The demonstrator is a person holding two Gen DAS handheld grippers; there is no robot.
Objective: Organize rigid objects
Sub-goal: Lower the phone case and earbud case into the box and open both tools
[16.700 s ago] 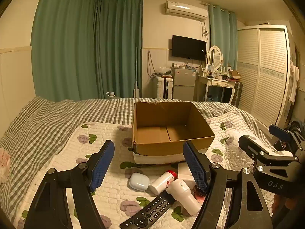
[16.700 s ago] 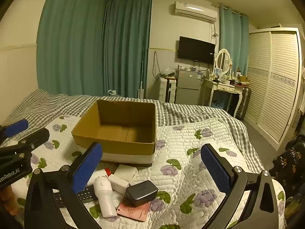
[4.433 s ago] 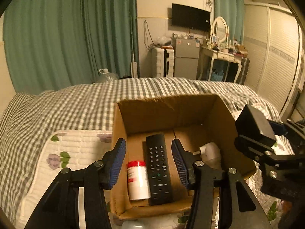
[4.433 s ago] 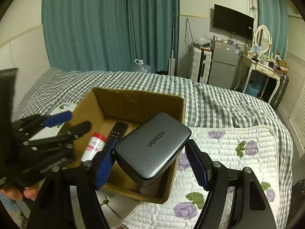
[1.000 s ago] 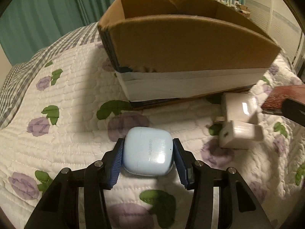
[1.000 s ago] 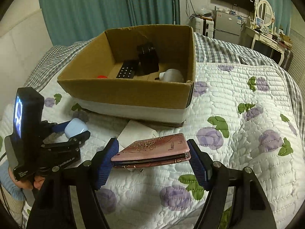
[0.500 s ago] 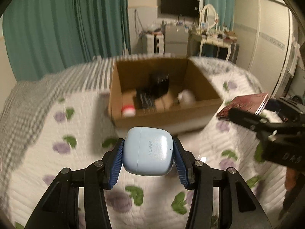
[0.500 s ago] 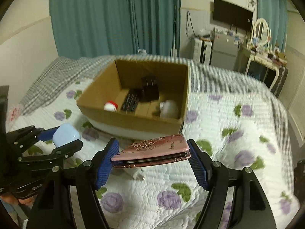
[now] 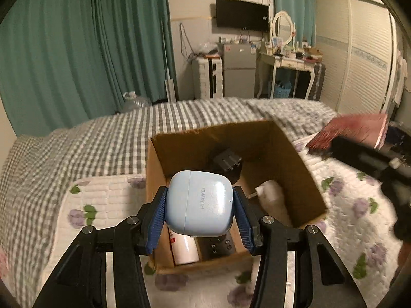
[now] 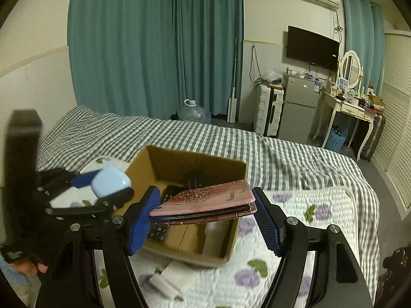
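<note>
With a remote [image 9: 217, 246], bottle [image 9: 183, 247] and charger [image 9: 227, 163] already in the box [image 9: 303, 169], my left tool [image 9: 200, 217] clamps an earbud case [image 9: 200, 202] above it, my right tool [image 10: 204, 217] a pink wallet [image 10: 205, 200]; white adapters [image 10: 169, 281] lie on the bed [image 10: 282, 154].

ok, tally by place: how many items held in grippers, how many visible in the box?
Held in grippers: 2, the earbuds case and the pink wallet.
In the cardboard box: 4, the charger, remote, red-capped bottle, white device.
Total: 6
</note>
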